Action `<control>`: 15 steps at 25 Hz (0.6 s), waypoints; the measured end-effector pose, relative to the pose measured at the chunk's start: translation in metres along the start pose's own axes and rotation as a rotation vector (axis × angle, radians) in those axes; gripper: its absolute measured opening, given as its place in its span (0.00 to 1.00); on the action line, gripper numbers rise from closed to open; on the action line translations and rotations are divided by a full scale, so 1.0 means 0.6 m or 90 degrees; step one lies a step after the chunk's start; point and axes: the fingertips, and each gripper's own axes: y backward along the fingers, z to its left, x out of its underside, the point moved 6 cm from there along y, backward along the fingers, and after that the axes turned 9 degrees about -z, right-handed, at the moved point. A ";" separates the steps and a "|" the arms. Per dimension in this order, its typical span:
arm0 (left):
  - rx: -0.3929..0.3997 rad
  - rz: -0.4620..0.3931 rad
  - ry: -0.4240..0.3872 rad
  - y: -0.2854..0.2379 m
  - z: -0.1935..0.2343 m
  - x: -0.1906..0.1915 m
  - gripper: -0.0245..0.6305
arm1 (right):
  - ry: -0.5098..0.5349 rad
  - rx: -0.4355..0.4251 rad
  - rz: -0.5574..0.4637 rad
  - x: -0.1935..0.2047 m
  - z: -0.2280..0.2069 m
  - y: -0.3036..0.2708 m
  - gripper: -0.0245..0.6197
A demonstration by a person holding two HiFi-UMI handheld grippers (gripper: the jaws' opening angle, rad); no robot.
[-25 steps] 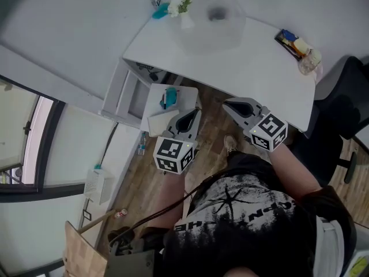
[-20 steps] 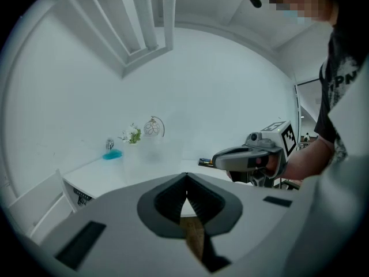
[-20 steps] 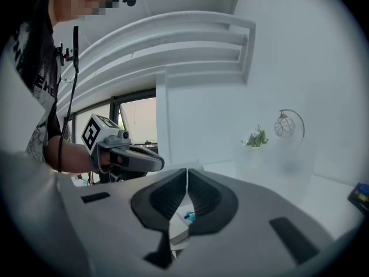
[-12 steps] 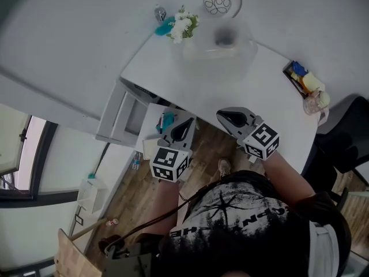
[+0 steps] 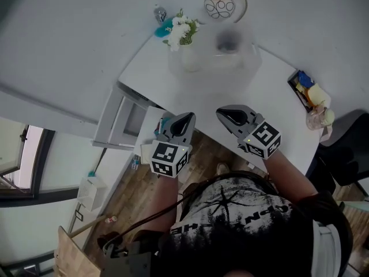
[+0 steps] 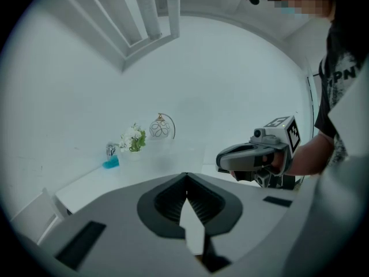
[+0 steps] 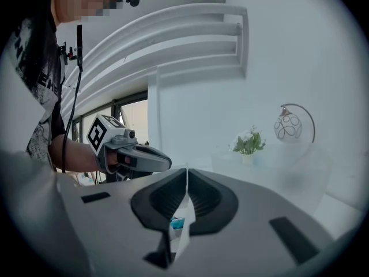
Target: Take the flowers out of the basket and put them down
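Now, table (image 5: 271, 97): white, with both your grippers side by side at its near edge.
Translucent basket (image 5: 222, 59): toward the far edge, well apart from both grippers.
Your right gripper (image 5: 233, 117): jaws together, nothing between them, tip over the near edge.
Your left gripper (image 5: 185, 122): jaws together, empty, tip by the near edge.
Flowers (image 5: 180, 29): white, green-leaved, upright near the far left corner at the basket's left end; inside or beside it is unclear.
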 end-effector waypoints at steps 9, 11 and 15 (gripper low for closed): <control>-0.009 0.000 -0.005 -0.043 0.020 -0.026 0.05 | 0.021 -0.008 0.008 -0.020 -0.050 -0.008 0.07; -0.013 -0.002 -0.006 -0.048 0.030 -0.032 0.05 | 0.019 -0.007 0.005 -0.023 -0.058 -0.014 0.07; -0.012 -0.006 0.002 -0.061 0.055 -0.040 0.05 | 0.016 -0.005 0.005 -0.026 -0.070 -0.033 0.07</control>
